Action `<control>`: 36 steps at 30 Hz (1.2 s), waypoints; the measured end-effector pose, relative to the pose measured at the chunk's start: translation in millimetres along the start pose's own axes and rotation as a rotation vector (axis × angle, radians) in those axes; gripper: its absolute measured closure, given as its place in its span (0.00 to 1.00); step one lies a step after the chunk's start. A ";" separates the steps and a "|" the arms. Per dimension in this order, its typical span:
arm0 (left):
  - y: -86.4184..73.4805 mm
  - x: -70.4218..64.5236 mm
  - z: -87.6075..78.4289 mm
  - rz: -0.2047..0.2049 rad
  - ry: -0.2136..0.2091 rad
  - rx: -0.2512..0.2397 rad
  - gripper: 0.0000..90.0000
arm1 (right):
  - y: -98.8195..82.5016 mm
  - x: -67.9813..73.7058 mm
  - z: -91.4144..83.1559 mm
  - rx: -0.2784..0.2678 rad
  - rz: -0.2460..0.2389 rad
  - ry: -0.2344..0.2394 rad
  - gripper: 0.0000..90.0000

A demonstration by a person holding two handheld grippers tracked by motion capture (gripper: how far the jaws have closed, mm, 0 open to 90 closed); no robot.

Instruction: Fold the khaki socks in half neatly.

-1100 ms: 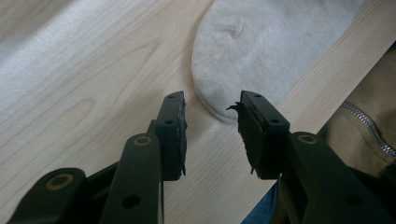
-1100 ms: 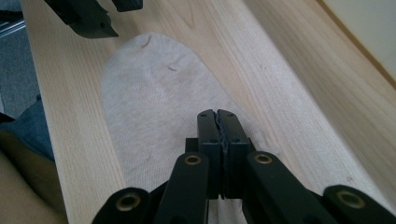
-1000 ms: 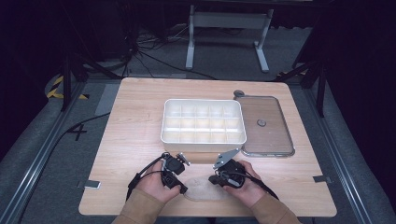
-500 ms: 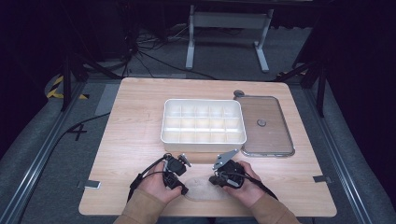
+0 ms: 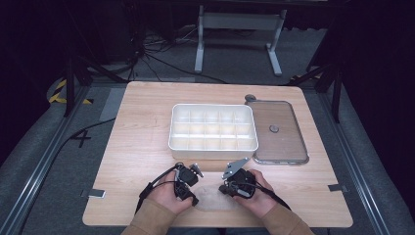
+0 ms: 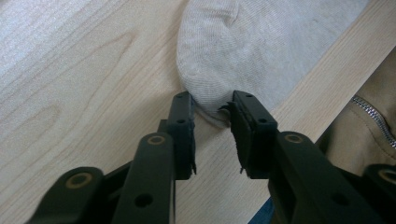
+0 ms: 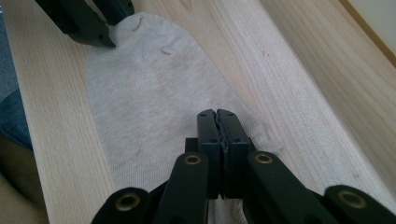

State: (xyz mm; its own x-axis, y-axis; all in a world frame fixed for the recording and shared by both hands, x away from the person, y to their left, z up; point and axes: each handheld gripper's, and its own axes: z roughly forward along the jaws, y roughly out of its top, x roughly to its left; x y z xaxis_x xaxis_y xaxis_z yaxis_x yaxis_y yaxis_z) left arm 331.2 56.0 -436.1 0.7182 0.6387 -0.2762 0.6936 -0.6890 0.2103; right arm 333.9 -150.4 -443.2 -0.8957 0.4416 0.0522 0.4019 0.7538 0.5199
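One grey sock (image 7: 154, 107) lies flat at the lower centre of the table (image 5: 137, 147), with two tongs on it. The left tongs (image 6: 212, 105) have just been closing, jaws apart around the sock's rounded end, while the right tongs (image 7: 217, 116) are clamped together on the sock's fabric. One white compartment tray (image 5: 213, 132) and one clear lid (image 5: 288, 142) sit mid-frame; from above, hands hide most of the sock.

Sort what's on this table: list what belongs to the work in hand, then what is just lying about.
In the work:
- sock, flat at the table's near edge
- left gripper, jaws just closing on the sock's end
- right gripper, shut on the sock

Lying about:
- white divided tray
- clear lid beside the tray
- table
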 end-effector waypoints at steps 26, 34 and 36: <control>-5.9 3.2 -21.8 -0.008 -0.026 -0.060 0.99 | -2.4 -2.1 -20.4 -0.088 0.029 0.033 1.00; -3.2 4.2 -6.4 -0.049 -0.003 0.019 0.88 | -2.3 2.7 -14.4 -0.057 0.007 0.046 1.00; -2.7 3.6 -4.0 -0.056 -0.011 0.023 0.86 | -1.7 5.3 -11.3 -0.045 -0.004 0.041 1.00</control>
State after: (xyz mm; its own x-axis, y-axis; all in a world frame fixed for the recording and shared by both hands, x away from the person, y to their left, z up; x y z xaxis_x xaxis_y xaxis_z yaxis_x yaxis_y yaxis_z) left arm 332.2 61.5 -433.9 0.6776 0.6728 -0.2970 0.7311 -0.6600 0.1730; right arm 326.4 -154.8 -434.2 -0.9049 0.4170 0.0845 0.3898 0.7328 0.5577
